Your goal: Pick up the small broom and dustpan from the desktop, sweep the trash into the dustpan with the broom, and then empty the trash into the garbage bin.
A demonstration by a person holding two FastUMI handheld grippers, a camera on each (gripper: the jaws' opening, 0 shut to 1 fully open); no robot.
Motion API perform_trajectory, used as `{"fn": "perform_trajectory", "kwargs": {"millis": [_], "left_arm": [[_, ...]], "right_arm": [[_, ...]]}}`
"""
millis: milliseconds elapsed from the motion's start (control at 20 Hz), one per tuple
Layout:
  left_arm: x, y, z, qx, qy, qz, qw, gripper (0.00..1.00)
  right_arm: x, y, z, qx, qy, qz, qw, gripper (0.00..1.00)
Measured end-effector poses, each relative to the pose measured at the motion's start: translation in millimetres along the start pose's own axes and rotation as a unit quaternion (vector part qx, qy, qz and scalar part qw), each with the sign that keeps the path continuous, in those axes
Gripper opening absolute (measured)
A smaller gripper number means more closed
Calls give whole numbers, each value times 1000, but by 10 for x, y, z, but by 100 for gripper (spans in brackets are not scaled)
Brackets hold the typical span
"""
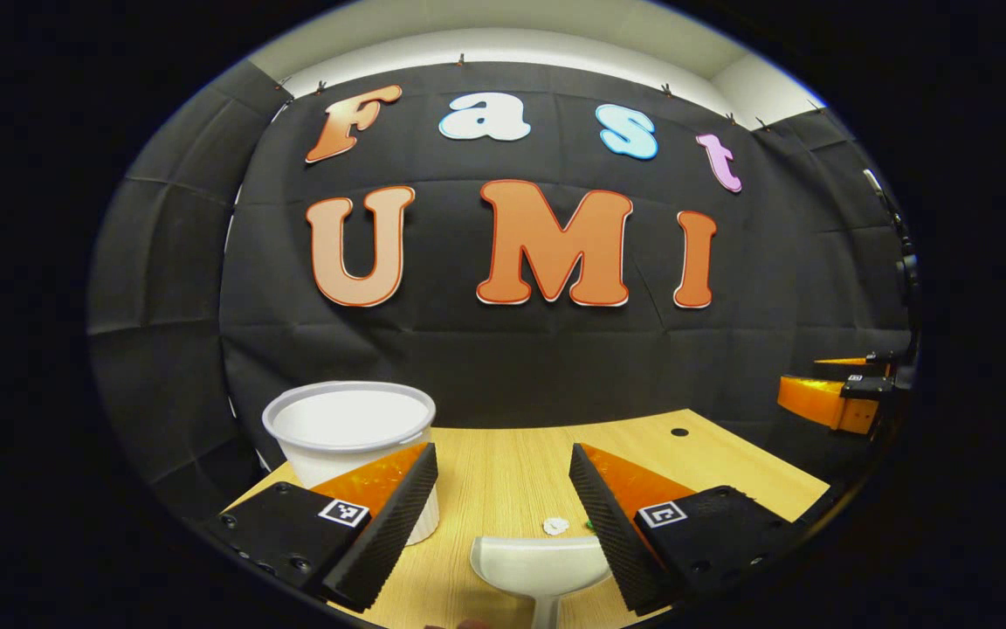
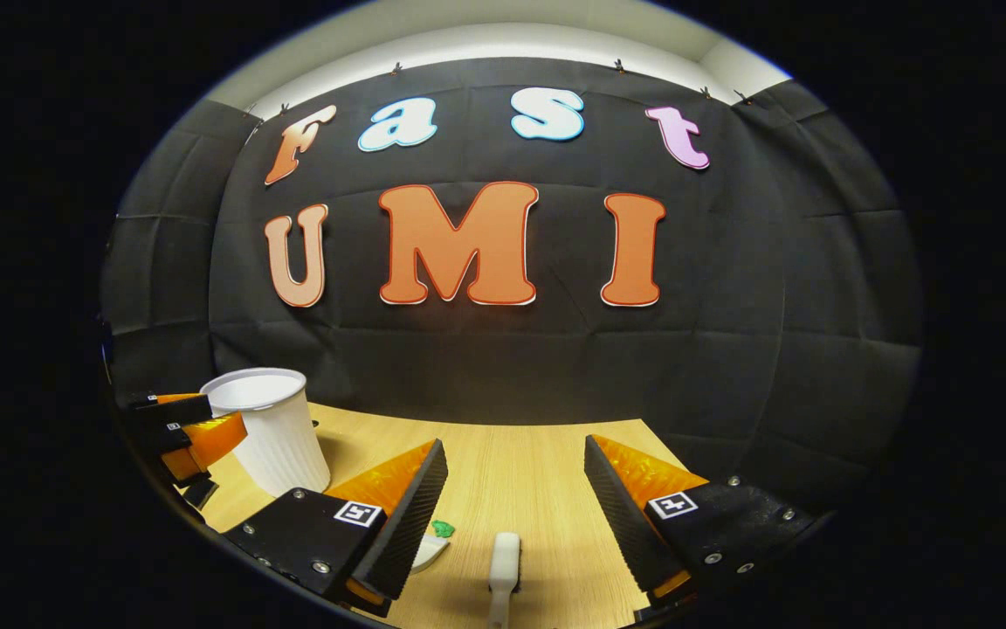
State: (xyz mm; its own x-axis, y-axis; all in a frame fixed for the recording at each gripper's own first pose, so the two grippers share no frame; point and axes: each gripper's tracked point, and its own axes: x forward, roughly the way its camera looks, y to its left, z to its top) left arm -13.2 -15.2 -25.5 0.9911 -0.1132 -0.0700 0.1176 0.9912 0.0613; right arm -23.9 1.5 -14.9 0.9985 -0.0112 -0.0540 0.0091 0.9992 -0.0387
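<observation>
Left gripper (image 1: 503, 515) wide open, holds nothing. White dustpan (image 1: 540, 563) lies on wooden desk (image 1: 713, 463) just below its fingers, white scrap (image 1: 556, 525) beside it. White bin (image 1: 350, 437) stands far left. Right gripper (image 2: 512, 515) wide open above broom (image 2: 503, 563). Green scrap (image 2: 442, 528) lies left of broom.

Right gripper (image 2: 507, 489) open above desk (image 2: 538, 472); broom handle (image 2: 503, 563) lies between its fingers. White bin (image 2: 272, 428) at left, green scrap (image 2: 442, 528) near.
</observation>
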Motion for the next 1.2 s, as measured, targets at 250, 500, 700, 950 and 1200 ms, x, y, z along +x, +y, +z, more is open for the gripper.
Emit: {"fn": "perform_trajectory", "kwargs": {"millis": [250, 500, 700, 950, 1200], "left_arm": [[19, -44, -79, 9, 12, -10, 1000, 96], [118, -174, -537, 20, 113, -52, 992, 96], [5, -192, -1128, -21, 263, -83, 961, 96], [-174, -140, -1936, -22, 461, -77, 884, 98], [-260, -318, -2429, 18, 561, -96, 822, 98]], "right_arm": [[6, -28, -101, 7, 13, -3, 1000, 95], [47, -104, -232, 9, 36, -9, 999, 95], [68, -202, -399, 12, 59, -13, 998, 95], [147, -322, -713, 53, 102, -18, 993, 95], [264, -374, -1067, 83, 148, -10, 985, 95]]}}
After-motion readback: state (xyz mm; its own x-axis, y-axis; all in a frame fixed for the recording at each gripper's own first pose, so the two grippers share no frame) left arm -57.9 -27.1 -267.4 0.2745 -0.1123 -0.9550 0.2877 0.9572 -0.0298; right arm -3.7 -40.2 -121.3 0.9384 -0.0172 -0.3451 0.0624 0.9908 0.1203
